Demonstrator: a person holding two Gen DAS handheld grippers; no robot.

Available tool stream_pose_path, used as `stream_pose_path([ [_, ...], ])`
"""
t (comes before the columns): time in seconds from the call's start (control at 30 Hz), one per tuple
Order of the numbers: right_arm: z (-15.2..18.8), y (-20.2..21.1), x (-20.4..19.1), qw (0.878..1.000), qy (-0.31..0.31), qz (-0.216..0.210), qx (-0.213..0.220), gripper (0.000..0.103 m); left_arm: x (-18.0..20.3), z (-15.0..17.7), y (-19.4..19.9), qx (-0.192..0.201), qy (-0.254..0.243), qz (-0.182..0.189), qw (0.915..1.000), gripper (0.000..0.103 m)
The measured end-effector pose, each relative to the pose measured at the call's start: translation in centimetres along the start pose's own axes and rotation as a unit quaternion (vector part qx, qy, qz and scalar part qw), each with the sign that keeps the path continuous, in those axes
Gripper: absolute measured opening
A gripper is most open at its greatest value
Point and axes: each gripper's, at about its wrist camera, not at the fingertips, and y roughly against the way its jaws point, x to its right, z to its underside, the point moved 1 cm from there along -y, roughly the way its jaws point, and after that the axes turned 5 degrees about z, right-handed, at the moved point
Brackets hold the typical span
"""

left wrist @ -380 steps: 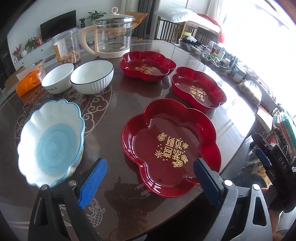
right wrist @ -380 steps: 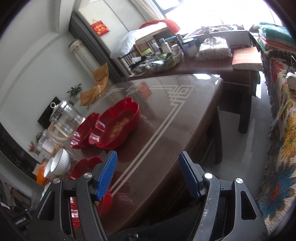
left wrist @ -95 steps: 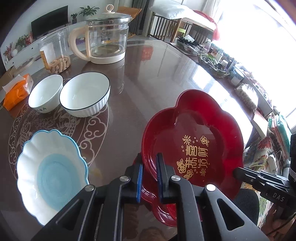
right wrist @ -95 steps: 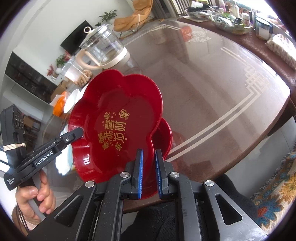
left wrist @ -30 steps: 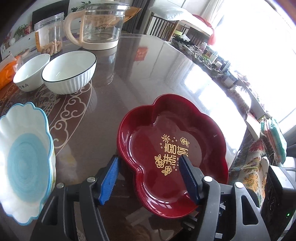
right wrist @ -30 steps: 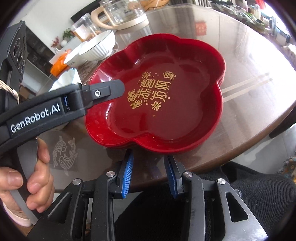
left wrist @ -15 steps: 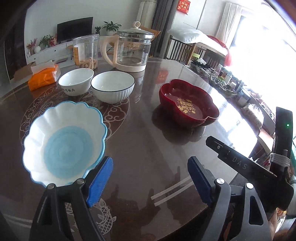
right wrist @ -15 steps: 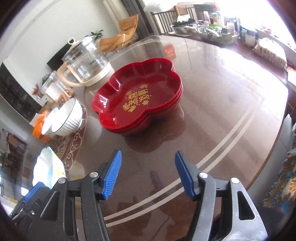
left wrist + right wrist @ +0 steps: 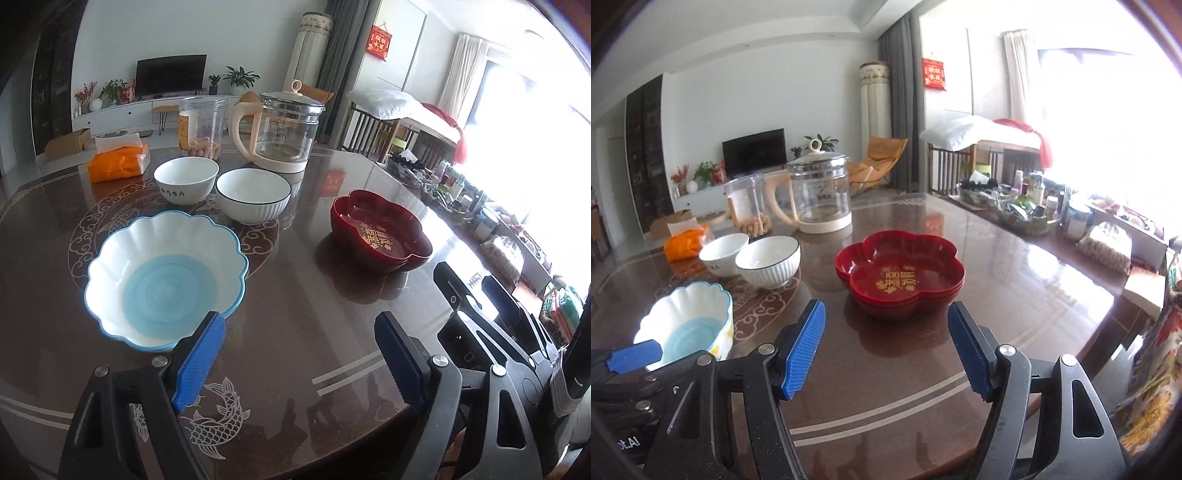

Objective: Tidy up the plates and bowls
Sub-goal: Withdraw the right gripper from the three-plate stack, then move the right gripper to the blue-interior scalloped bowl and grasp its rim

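Near the table (image 9: 1015, 280) edge, both grippers empty: left gripper (image 9: 299, 354) released, right gripper (image 9: 886, 345) opening.

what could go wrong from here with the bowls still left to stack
1. The scalloped blue bowl is wider than the two round white bowls; resting it on top of them would likely be unstable.
2. The ribbed white bowl and the small white bowl sit nearly touching, so a gripper finger closing on one could knock the other.
3. The glass kettle stands just behind them; a far reach could bump it.
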Motion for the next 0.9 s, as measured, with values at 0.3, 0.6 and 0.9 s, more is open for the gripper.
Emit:
stream_pose_path([
  [0.3,0.1,0.0,1.0,1.000,-0.023,-0.001,-0.006,0.073,-0.8,0.9,2.1,0.021,-0.027,-0.035,0.9988,0.083],
  [0.6,0.3,0.1,0.6,1.000,-0.011,-0.003,-0.005,0.073,-4.1,2.6,3.5,0.011,-0.074,-0.111,0.9910,0.083],
  [0.9,0.3,-0.1,0.3,1.000,-0.004,0.000,-0.011,0.073,-7.3,2.3,4.3,0.016,-0.037,-0.141,0.9892,0.083],
])
